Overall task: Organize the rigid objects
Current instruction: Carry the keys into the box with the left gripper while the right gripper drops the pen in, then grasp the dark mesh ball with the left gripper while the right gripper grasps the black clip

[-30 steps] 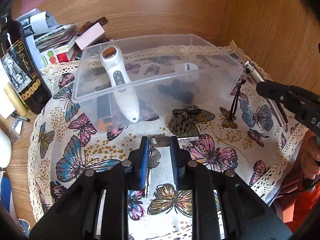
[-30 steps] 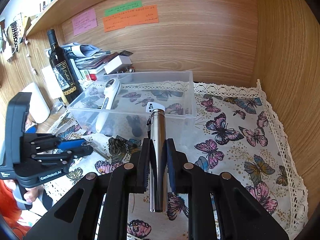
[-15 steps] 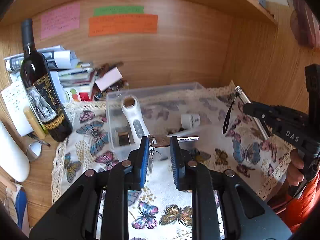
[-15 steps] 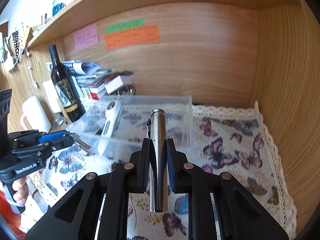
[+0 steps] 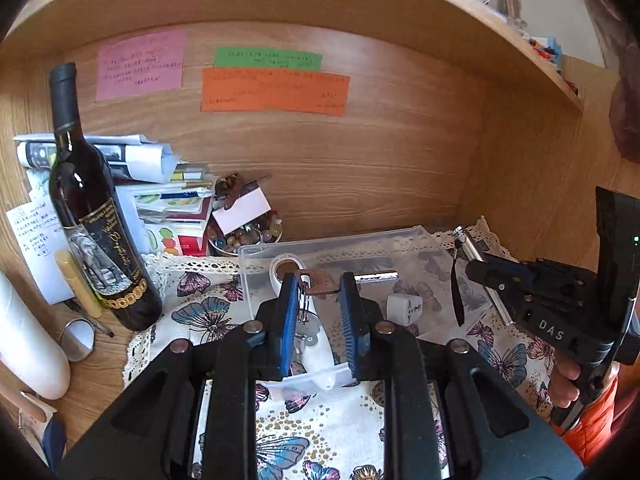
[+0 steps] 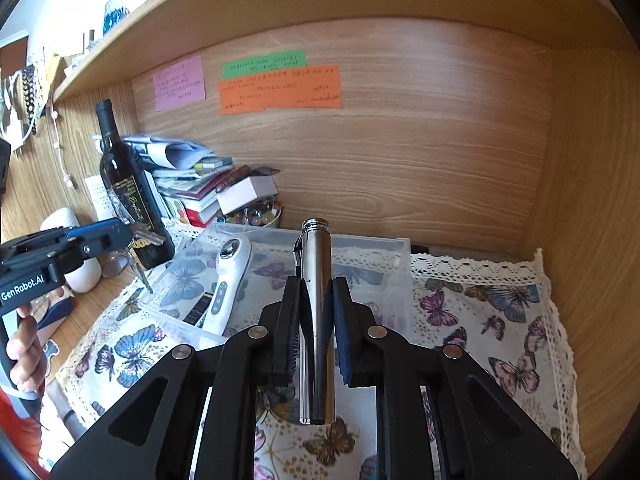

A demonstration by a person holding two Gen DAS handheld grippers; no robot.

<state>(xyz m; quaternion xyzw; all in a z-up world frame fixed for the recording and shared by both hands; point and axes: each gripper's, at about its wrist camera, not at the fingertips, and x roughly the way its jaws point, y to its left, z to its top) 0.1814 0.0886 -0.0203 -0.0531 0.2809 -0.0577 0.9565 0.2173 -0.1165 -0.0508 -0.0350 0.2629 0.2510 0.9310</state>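
On the far left stands a dark wine bottle (image 5: 96,216) on the wooden tabletop (image 5: 96,372), with a stack of papers and books (image 5: 160,184) behind it.

The left tool (image 5: 319,286) is held level above the near edge of the clear plastic bin (image 5: 344,248), pointing toward the back wall. Its blue pads are drawn in on a bunch of keys (image 5: 316,282): the brown key head is clamped at the tips and the ring and other keys dangle between the fingers. Below them, inside the bin, lie a white handheld device (image 6: 226,280) and a small white cube (image 5: 404,308).

The right tool (image 6: 316,300) hovers above the butterfly cloth (image 6: 500,320), just before the bin's near wall, aimed at the back wall too. Its fingers press on the sides of a silver metal cylinder (image 6: 316,320), which runs lengthwise between them, its capped end reaching out over the bin. A bare hand (image 5: 566,384) grips this tool's handle at the right edge of the left wrist view.
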